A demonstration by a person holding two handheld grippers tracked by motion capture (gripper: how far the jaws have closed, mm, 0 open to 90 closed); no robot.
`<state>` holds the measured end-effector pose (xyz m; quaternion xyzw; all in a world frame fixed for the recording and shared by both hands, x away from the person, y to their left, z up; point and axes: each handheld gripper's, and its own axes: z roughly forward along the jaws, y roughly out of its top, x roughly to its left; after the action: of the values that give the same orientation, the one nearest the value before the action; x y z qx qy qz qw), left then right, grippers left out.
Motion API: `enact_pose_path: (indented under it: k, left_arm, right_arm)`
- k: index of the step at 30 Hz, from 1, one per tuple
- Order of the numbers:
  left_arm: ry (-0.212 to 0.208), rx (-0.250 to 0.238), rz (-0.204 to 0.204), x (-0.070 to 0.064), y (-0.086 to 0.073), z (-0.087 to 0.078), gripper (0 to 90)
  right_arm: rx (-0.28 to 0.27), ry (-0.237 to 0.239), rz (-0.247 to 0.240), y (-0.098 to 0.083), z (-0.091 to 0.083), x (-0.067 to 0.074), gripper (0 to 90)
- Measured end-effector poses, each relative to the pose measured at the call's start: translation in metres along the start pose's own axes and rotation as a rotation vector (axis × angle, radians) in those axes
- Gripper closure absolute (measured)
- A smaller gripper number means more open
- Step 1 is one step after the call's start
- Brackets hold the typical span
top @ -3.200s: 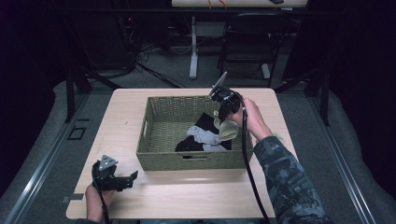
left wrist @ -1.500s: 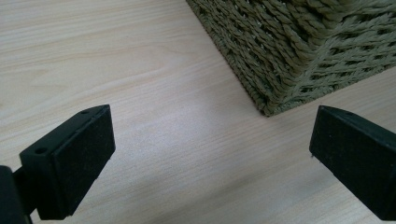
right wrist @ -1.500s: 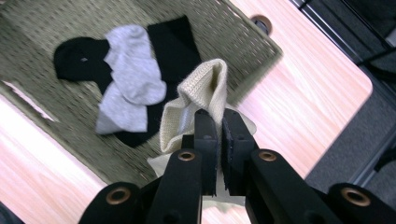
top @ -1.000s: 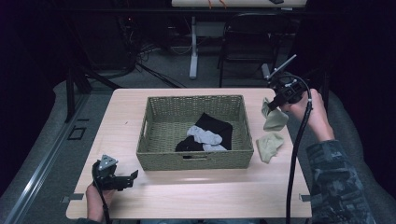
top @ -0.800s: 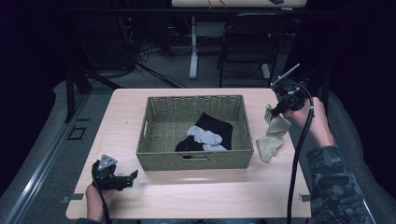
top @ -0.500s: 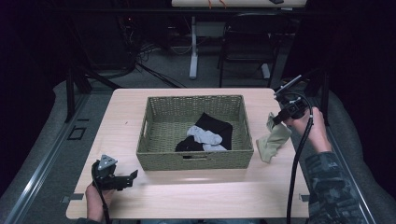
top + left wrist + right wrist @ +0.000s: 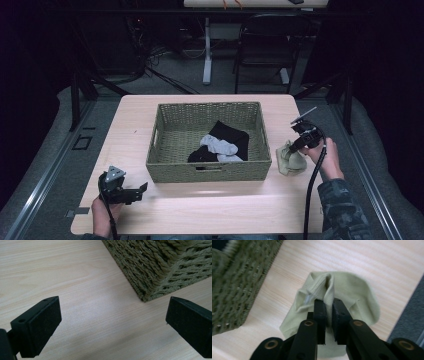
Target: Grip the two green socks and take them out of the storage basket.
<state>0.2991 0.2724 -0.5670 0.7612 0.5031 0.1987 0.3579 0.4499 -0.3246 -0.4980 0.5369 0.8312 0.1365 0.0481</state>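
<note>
A pale green sock (image 7: 290,161) (image 7: 352,290) lies bunched on the table just right of the woven basket (image 7: 210,171) (image 7: 234,285). My right gripper (image 7: 296,146) (image 7: 329,302) is low over it, shut on a raised fold of the sock. Its jaws have just been opening a touch, and the fold stays pinched between the pads. My left gripper (image 7: 141,189) (image 7: 112,315) rests open near the table's front left. Nothing lies between its fingers, and the basket's corner (image 7: 160,265) is just ahead of it.
A black garment (image 7: 231,136) and white socks (image 7: 220,146) lie inside the basket. The sock sits close to the right edge of the wooden table (image 7: 200,210). A chair (image 7: 265,50) and a desk leg stand on the floor beyond the table.
My right gripper has come down from above the table's right side with the green sock hanging from it, and the sock now rests bunched on the table. The left gripper has stayed put.
</note>
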Motion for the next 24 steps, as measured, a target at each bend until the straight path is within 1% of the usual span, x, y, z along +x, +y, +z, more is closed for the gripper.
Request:
enact_pose_path:
  k: [2,3,4,5,6,7,8,9,10,11,12,13,14,15,16,17,18,19,20,21,22,24]
  left_arm:
    - [0.002,-0.003,-0.002,0.000,0.000,0.000,0.2]
    - [0.001,-0.001,-0.001,0.000,0.000,0.000,0.2]
    - [0.002,0.000,0.000,0.000,0.000,0.000,0.2]
    - [0.003,0.001,-0.001,0.000,0.000,0.000,0.2]
    - [0.006,-0.002,-0.002,0.000,-0.001,0.000,0.2]
    - [0.006,-0.001,-0.002,0.001,-0.001,0.000,0.2]
    - [0.005,0.009,0.000,0.001,0.000,-0.001,0.2]
    - [0.003,0.005,-0.001,0.000,0.000,0.000,0.2]
    - [0.001,0.006,0.000,0.000,0.000,0.000,0.2]
    - [0.001,0.006,0.000,0.000,0.000,0.000,0.2]
    - [0.005,-0.001,-0.003,0.000,0.000,0.001,0.2]
    - [0.002,0.001,-0.002,-0.001,0.000,0.001,0.2]
    - [0.001,0.000,-0.001,-0.001,0.000,0.001,0.2]
    - [0.001,-0.001,0.001,-0.001,0.000,0.001,0.2]
    - [0.002,0.005,0.002,-0.001,0.000,0.000,0.2]
    - [0.002,0.005,0.002,-0.001,0.000,0.000,0.2]
    - [0.003,-0.001,0.000,-0.001,0.000,0.000,0.2]
    - [0.003,-0.002,-0.001,-0.001,0.000,0.000,0.2]
    - [0.003,-0.002,-0.002,-0.001,0.000,0.000,0.2]
    - [0.004,-0.002,-0.002,-0.001,0.000,0.000,0.2]
    - [0.004,-0.002,-0.002,-0.001,0.000,0.001,0.2]
    - [0.003,0.003,0.000,-0.001,0.000,0.001,0.2]
  right_arm:
    - [-0.004,-0.007,0.010,-0.004,0.007,-0.002,74.8]
    - [-0.020,-0.010,0.025,-0.006,0.009,-0.001,71.2]
    - [-0.027,0.001,0.025,-0.007,0.010,-0.002,65.8]
    - [-0.044,-0.003,0.042,-0.009,0.010,-0.002,59.6]
    - [-0.054,-0.002,0.046,-0.011,0.009,-0.003,55.4]
    - [-0.064,-0.002,0.053,-0.013,0.007,-0.004,49.4]
    - [-0.082,0.004,0.066,-0.016,0.004,-0.004,43.6]
    - [-0.087,0.008,0.066,-0.019,0.002,-0.004,40.6]
    - [-0.097,0.007,0.064,-0.022,-0.002,-0.004,35.0]
    - [-0.097,0.007,0.064,-0.022,-0.002,-0.004,35.0]
    - [-0.111,0.007,0.067,-0.024,-0.005,-0.003,32.6]
    - [-0.136,0.013,0.064,-0.030,-0.011,-0.002,28.6]
    - [-0.159,0.028,0.071,-0.033,-0.014,-0.001,24.6]
    - [-0.181,0.016,0.066,-0.040,-0.021,0.002,18.3]
    - [-0.191,0.013,0.073,-0.043,-0.023,0.003,14.6]
    - [-0.191,0.013,0.073,-0.043,-0.023,0.003,14.6]
    - [-0.185,-0.004,0.064,-0.046,-0.026,0.004,13.5]
    - [-0.222,-0.005,0.063,-0.056,-0.033,0.009,8.1]
    - [-0.230,-0.015,0.060,-0.061,-0.035,0.010,6.6]
    - [-0.236,-0.015,0.064,-0.066,-0.037,0.012,5.9]
    - [-0.237,-0.024,0.057,-0.069,-0.038,0.013,5.0]
    - [-0.255,-0.028,0.058,-0.079,-0.039,0.017,1.8]
